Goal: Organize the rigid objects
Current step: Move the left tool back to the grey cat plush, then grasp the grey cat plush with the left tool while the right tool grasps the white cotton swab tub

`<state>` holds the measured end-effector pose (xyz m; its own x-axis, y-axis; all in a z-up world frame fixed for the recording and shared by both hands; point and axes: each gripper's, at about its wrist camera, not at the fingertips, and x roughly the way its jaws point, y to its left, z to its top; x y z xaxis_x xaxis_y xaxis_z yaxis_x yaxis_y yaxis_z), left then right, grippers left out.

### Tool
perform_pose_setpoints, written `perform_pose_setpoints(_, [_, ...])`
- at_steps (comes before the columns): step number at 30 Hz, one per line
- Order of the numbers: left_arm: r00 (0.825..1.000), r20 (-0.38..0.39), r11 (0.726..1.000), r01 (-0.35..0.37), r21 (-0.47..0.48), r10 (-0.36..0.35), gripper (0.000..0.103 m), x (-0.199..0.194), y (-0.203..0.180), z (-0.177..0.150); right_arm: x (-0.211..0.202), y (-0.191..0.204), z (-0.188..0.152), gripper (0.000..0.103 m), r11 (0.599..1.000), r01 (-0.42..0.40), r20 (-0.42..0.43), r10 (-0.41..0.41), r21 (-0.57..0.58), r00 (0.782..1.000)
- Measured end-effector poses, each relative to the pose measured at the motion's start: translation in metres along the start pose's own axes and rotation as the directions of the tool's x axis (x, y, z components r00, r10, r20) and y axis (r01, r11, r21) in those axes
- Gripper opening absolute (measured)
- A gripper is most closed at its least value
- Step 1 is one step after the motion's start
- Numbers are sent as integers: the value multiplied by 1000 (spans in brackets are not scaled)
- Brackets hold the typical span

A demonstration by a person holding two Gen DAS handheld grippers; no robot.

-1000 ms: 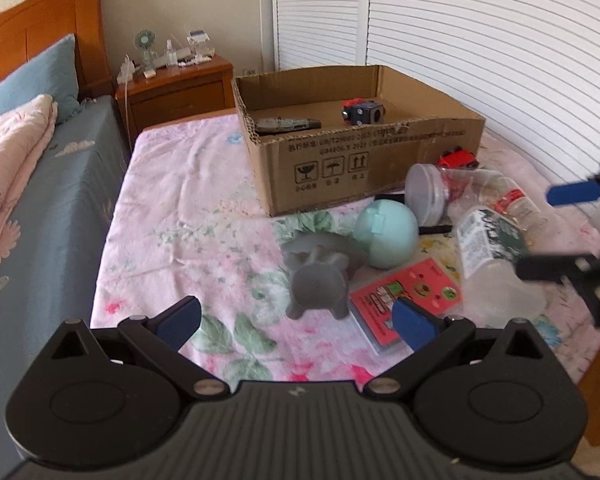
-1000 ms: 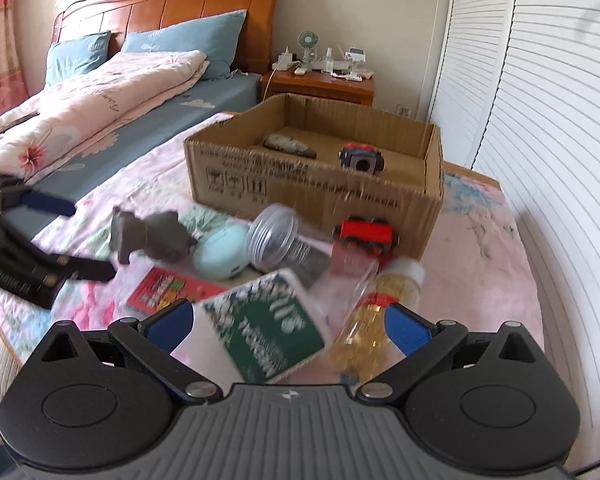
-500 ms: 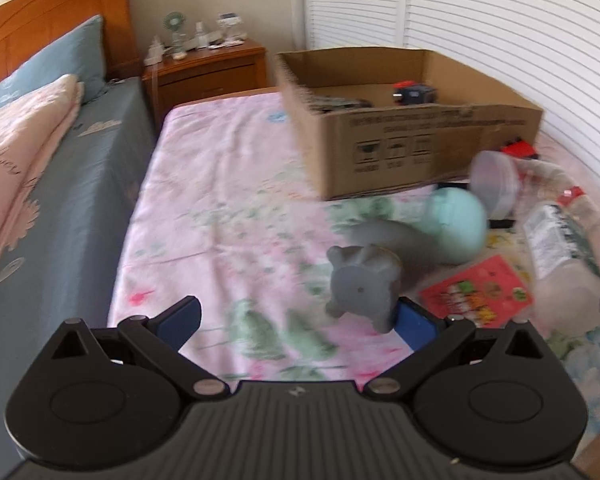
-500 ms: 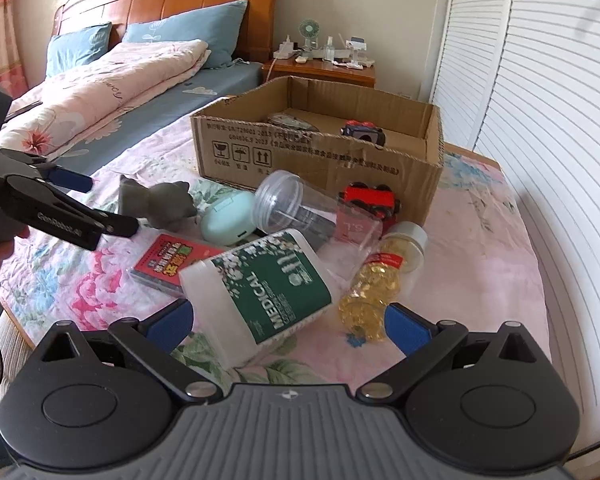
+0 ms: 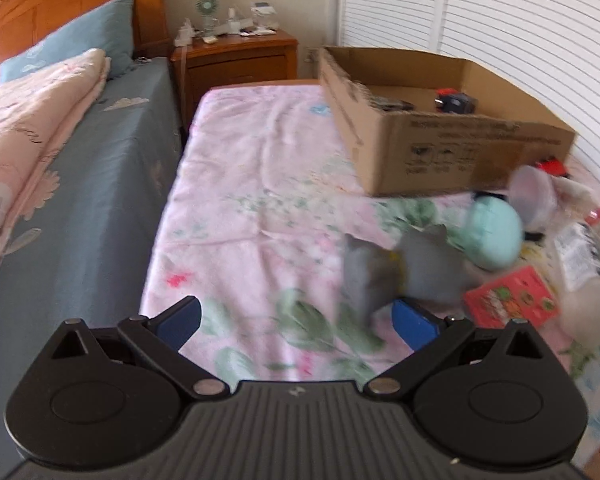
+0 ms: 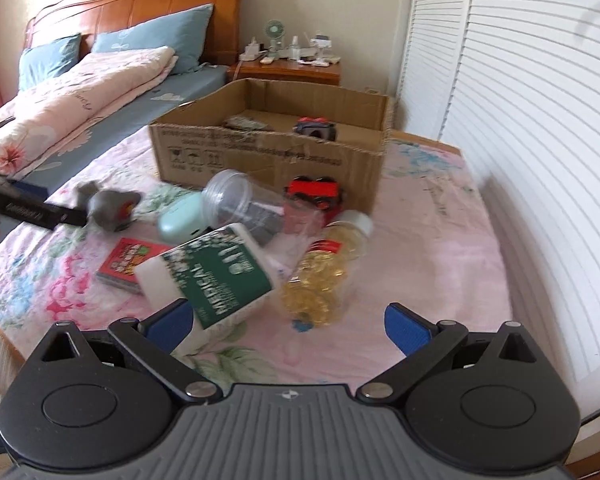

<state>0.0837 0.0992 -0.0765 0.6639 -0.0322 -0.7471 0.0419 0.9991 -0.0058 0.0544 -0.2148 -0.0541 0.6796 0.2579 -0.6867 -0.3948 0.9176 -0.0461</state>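
Note:
A grey toy animal [image 5: 404, 276] lies on the flowered cloth, blurred, touching or just past my left gripper's right fingertip [image 5: 414, 322]. My left gripper [image 5: 296, 320] is open and empty; it also shows in the right wrist view [image 6: 40, 208], beside the grey toy [image 6: 108, 210]. My right gripper [image 6: 286, 324] is open and empty, just before a white bottle with a green label [image 6: 212, 276] and a jar of yellow capsules [image 6: 324, 272]. A mint round case [image 6: 180, 218], a clear cup [image 6: 240, 200], a red toy car [image 6: 314, 192] and a red card pack [image 6: 128, 264] lie nearby.
An open cardboard box [image 6: 268, 152] holds a dark toy car [image 6: 316, 128] and a flat dark item [image 6: 244, 123]. A bed with pink quilt [image 6: 80, 96] lies left. A wooden nightstand [image 6: 288, 68] stands behind. White louvred doors [image 6: 520, 120] run along the right.
My left gripper has swung left and closed in on the grey toy, which has shifted and now looks blurred. My right gripper has drawn back a little from the bottles.

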Motion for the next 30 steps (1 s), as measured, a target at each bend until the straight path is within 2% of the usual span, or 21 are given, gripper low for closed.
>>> perform_pose_setpoints(5, [995,-11,995,101,4,-101,101,-10,-12,-2,2,-4,5,103,1000,-16,15,16,21,1000])
perform_pose_setpoints(9, [993,-1,992,120,34,-120,101,-15,-25,-1,6,-4,6,103,1000,23,3,-23,9,1000])
perform_pose_setpoints(12, [991,0,989,137,56,-137,101,-15,-32,2,2,-2,7,103,999,-35,10,35,8,999])
perform_pose_setpoints(17, [990,-8,987,142,72,-142,101,-8,-42,7,7,24,19,103,977,-162,12,165,-137,986])
perform_pose_setpoints(21, [990,-15,987,144,72,-143,101,-7,-45,5,30,38,29,103,956,-207,-29,205,-206,978])
perform_pose_setpoints(26, [989,-27,987,146,74,-144,101,-5,-41,-1,52,37,33,103,948,-269,-96,256,-168,962])
perform_pose_setpoints(30, [991,-30,989,134,67,-132,101,-4,-35,-3,47,37,25,103,948,-280,-134,261,-152,956])
